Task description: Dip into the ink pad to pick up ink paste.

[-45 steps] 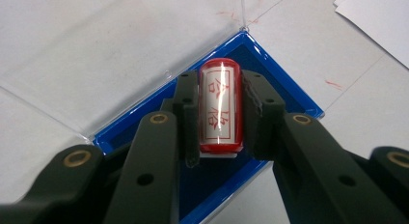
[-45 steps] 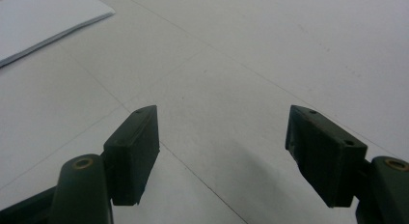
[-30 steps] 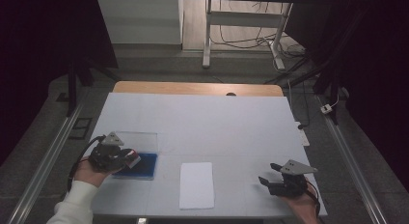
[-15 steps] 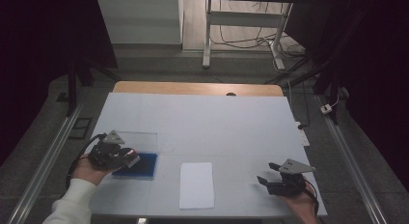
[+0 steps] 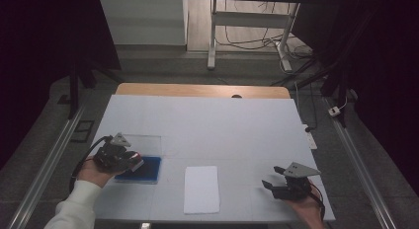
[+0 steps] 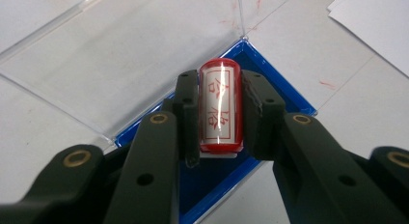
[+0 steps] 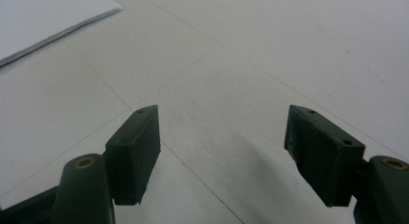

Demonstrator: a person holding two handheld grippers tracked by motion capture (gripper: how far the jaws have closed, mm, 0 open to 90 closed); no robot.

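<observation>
A small red cylindrical stamp with a white label bearing red characters sits clamped between the two black jaws of the left gripper, the pads pressing on both of its long sides, so the claw is clenched on it. In the left gripper view the stamp hangs over a blue ink pad tray, whose pointed corner lies at about twelve o'clock from the stamp, and a clear plastic lid spreads away from that corner toward ten o'clock, lying flat on the white table surface. In the high view the left gripper sits at the near left of the table, held by a hand in a white sleeve, with the blue tray just at its three o'clock side and the clear lid at its one o'clock. A white sheet of paper lies well apart at about four o'clock from the tray, near the table's front edge. Farther on, at three o'clock from the paper, the right gripper rests low at the near right of the table; in the right gripper view its jaws stand wide apart with nothing between them, released over the bare white surface, and a corner of the paper shows at ten o'clock.
</observation>
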